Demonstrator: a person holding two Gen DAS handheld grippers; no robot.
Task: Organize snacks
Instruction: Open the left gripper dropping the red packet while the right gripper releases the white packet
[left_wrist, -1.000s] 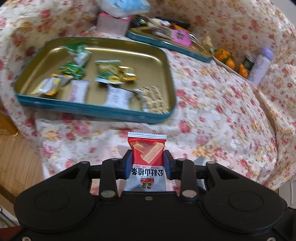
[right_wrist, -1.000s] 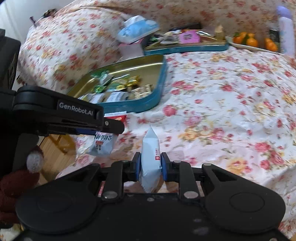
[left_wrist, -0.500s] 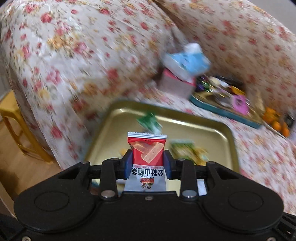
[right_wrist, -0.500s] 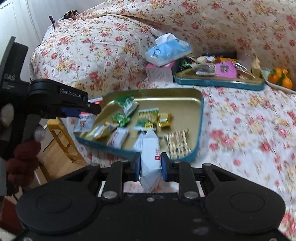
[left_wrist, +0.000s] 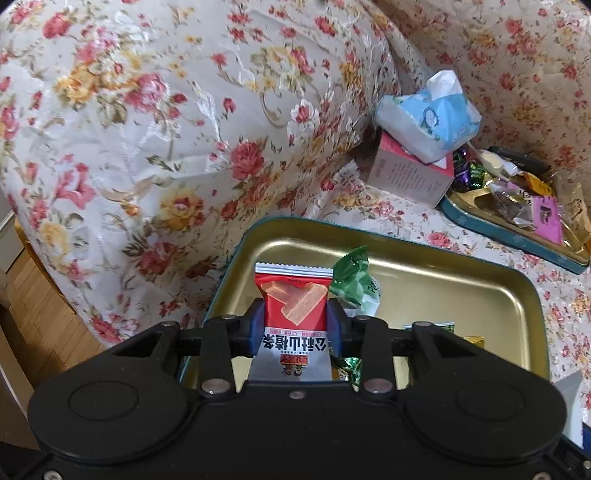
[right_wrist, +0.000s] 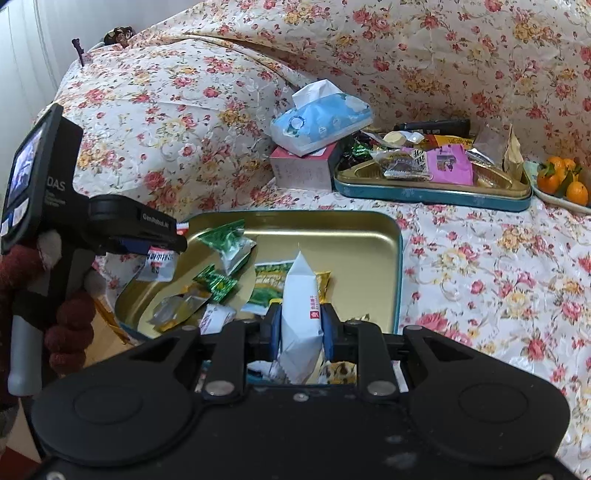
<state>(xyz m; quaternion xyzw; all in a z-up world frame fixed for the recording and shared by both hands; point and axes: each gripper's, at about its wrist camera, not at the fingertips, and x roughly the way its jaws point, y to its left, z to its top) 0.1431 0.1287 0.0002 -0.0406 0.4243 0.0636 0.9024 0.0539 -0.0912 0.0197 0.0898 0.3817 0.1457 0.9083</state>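
Holding red foil snack packet (left_wrist: 295, 306) upright in left gripper (left_wrist: 295, 325); your gold tin tray (left_wrist: 461, 258) sits at 12 o'clock; right gripper (right_wrist: 301, 328) clamps white packet (right_wrist: 301, 295).

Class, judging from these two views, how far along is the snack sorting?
Done: several snack packets lie in the near gold tray. In hand: the left gripper holds a red packet and the right gripper a white packet, both over that tray. Left: the heaped far tray.
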